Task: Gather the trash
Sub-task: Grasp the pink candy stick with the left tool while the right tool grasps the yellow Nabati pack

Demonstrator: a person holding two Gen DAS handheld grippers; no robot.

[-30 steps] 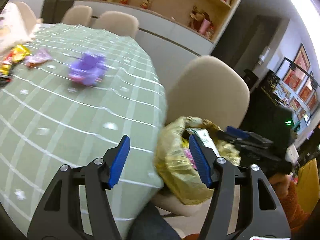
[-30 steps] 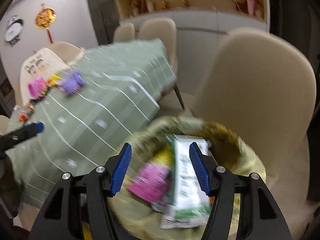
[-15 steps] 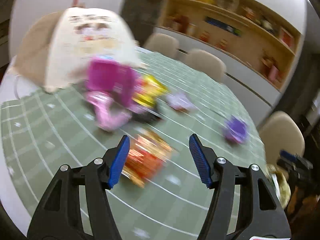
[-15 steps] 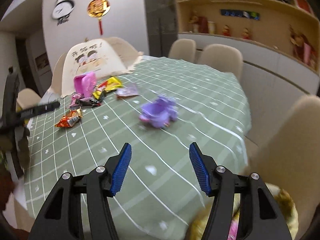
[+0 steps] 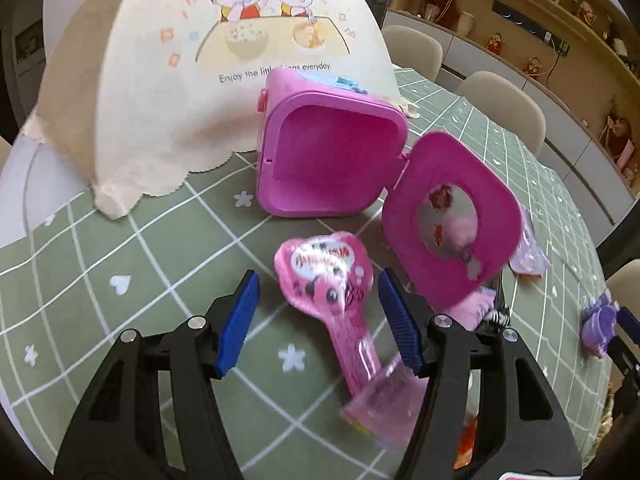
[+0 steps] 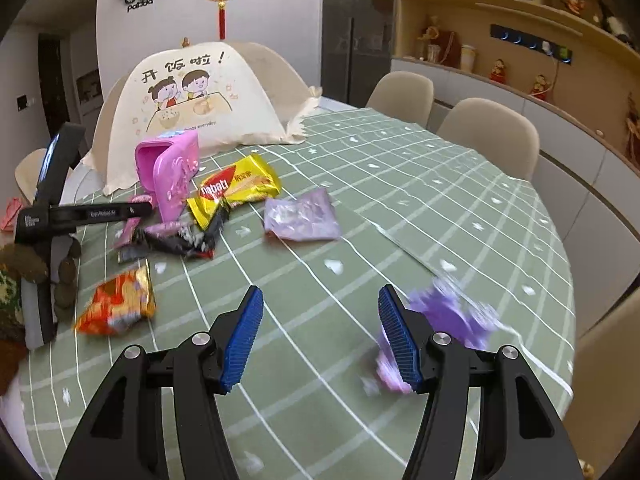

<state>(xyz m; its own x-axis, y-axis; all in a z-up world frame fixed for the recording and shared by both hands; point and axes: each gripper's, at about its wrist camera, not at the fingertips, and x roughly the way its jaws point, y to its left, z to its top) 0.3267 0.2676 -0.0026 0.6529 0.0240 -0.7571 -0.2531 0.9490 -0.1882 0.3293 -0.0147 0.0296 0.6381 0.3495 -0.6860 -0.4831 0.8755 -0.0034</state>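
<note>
Green checked tablecloth [image 5: 132, 312]: pink wrapper [image 5: 326, 280] before pink toy box [image 5: 320, 152] (door open); left gripper [image 5: 316, 312] straddles it untouched, right gripper [image 6: 320, 332] agape, empty.

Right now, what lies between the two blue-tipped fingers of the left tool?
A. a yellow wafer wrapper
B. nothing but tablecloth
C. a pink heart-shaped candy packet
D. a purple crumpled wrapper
C: in the left wrist view the pink heart-shaped candy packet lies on the green checked tablecloth between the open fingers of the left tool, untouched.

The food cover [image 5: 224, 92] reads "Enjoy the little things everyday"; the yellow wrapper [image 6: 236, 188] reads "Nabati".
</note>
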